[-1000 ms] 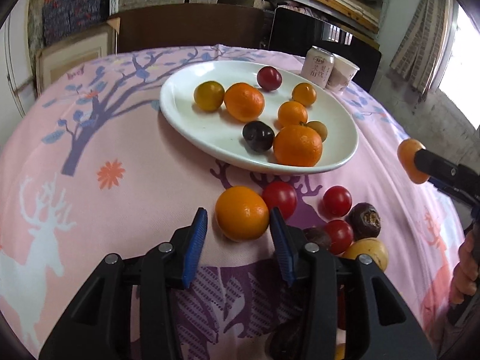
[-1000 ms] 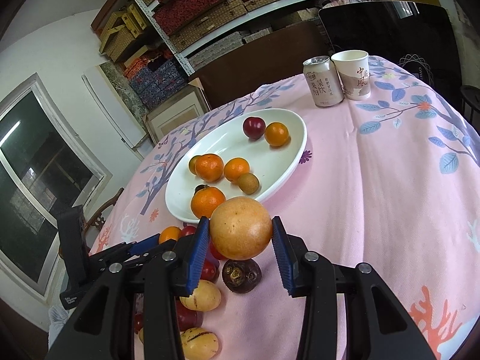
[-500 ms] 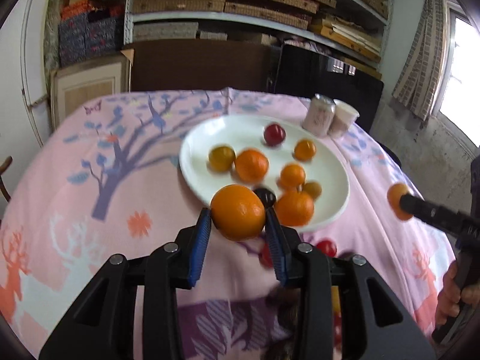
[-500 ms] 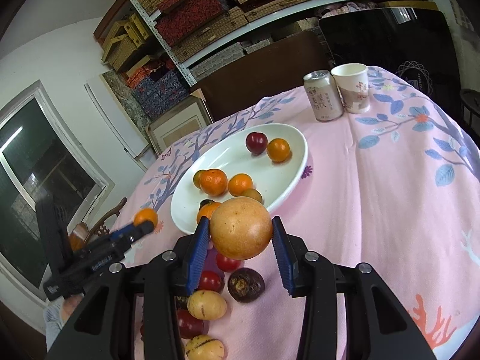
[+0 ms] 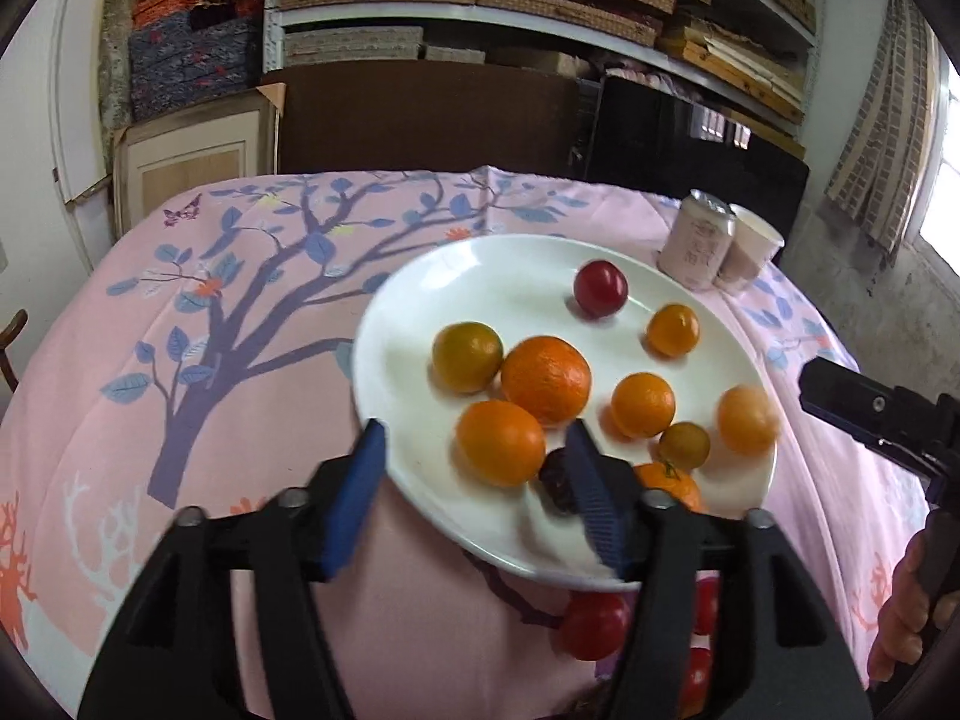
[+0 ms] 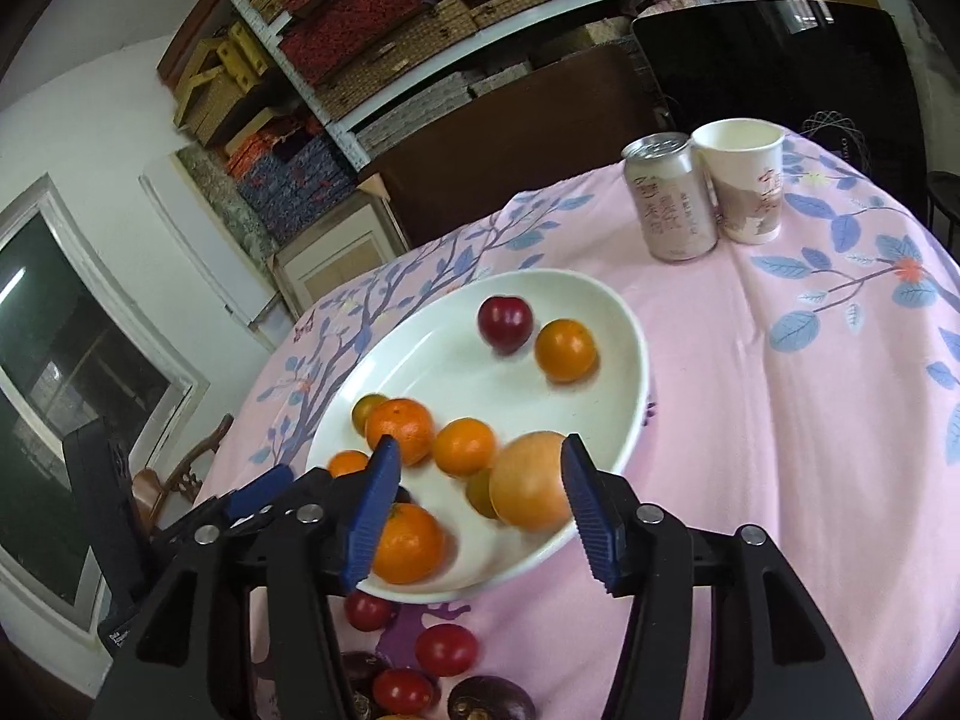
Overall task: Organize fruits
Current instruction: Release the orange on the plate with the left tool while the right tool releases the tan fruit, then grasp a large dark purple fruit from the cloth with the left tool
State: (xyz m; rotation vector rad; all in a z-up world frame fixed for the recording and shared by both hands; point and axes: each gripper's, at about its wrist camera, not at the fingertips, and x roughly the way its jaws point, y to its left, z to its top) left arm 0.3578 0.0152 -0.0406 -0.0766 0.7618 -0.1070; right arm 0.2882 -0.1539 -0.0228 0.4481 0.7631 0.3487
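Shelves stacked with woven boxes stand behind a round desk (image 5: 252, 396) under a pink cloth printed with a tree, and on it lies a white oval plate (image 5: 420, 312) of fruit. The left tongs (image 5: 471, 501) hang over the plate's near edge with their blue pads apart, having just been opening; an orange (image 5: 501, 441) lies on the plate between and just ahead of the pads, free of both. Beyond it sit a larger orange (image 5: 546, 378), a greenish one (image 5: 467, 356) and a red plum (image 5: 600, 289). The right tongs (image 6: 477, 507) are over the plate's near rim too, their jaws likewise just opened; a pale orange fruit (image 6: 531, 489) rests on the plate just inside the right-hand pad, and whether it touches that pad is unclear, while the left-hand pad stands well clear of it. Below the tongs, red tomatoes (image 6: 447, 650) and a dark round fruit (image 6: 492, 701) lie on the cloth off the plate. Far past the plate stand a drink can (image 6: 671, 197) and a paper cup (image 6: 747, 180), touching.
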